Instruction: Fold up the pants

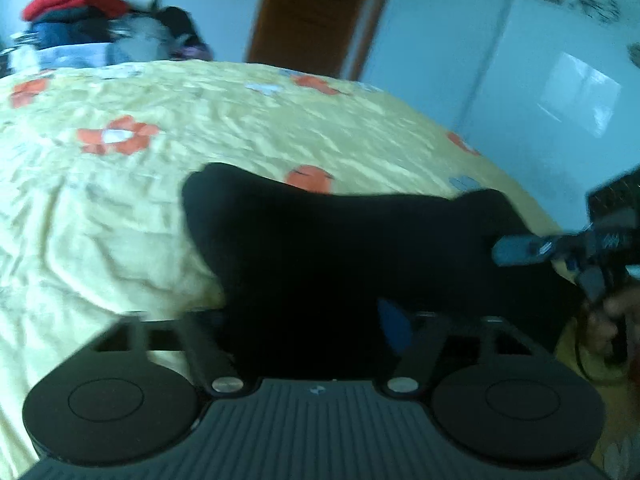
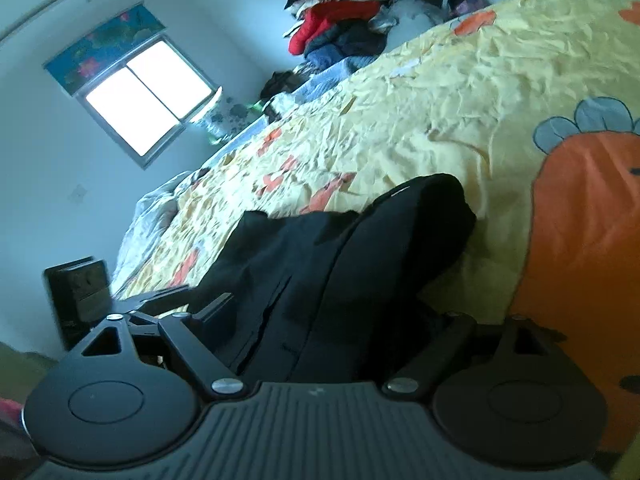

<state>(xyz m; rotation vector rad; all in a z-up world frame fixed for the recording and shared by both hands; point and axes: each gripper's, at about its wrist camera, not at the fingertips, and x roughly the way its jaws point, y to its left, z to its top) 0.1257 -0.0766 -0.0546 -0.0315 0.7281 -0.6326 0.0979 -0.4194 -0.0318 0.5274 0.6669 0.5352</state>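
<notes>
So the black pants [image 1: 340, 248] are bunched up near the edge of the bed [image 1: 120, 200], on that yellow sheet with the orange flowers. The left gripper [image 1: 312, 320] is buried in the dark cloth, so honestly can't tell if its fingers are pinching it or not. Same story for the right gripper [image 2: 320, 320]: cloth sits between its fingers, but the grip is too dark to call. Clothes pile [image 2: 344, 20] sits at the far end.
</notes>
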